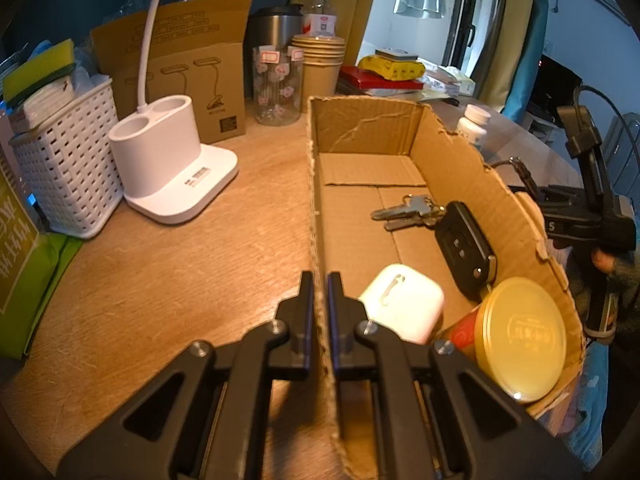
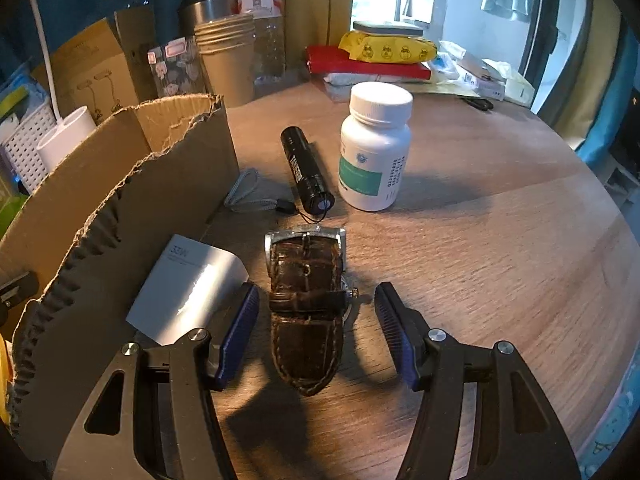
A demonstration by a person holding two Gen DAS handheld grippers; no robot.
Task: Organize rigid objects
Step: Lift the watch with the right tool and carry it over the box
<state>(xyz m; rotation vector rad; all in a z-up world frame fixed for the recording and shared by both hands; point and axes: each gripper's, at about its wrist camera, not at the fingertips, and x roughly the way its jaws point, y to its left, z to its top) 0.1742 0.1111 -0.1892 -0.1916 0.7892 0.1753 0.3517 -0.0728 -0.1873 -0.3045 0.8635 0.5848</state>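
Note:
My left gripper [image 1: 320, 280] is shut on the left wall of an open cardboard box [image 1: 316, 184]. Inside the box lie a bunch of keys [image 1: 404, 210], a black car key fob [image 1: 466, 248], a white earbud case [image 1: 402, 302] and a round tin with a gold lid [image 1: 520, 336]. My right gripper [image 2: 316, 300] is open, its fingers on either side of a brown leather-strap watch [image 2: 306, 296] on the table. Near it are a white charger [image 2: 188, 288], a black flashlight [image 2: 306, 170] and a white pill bottle [image 2: 374, 146], all outside the box [image 2: 120, 184].
A white desk lamp base [image 1: 172, 160], white basket [image 1: 68, 160], glass jar [image 1: 278, 84], paper cups [image 1: 320, 64], steel tumbler [image 1: 276, 24] and water bottle [image 1: 318, 4] stand at the back. Red books and a yellow packet [image 2: 384, 50] lie at the far right.

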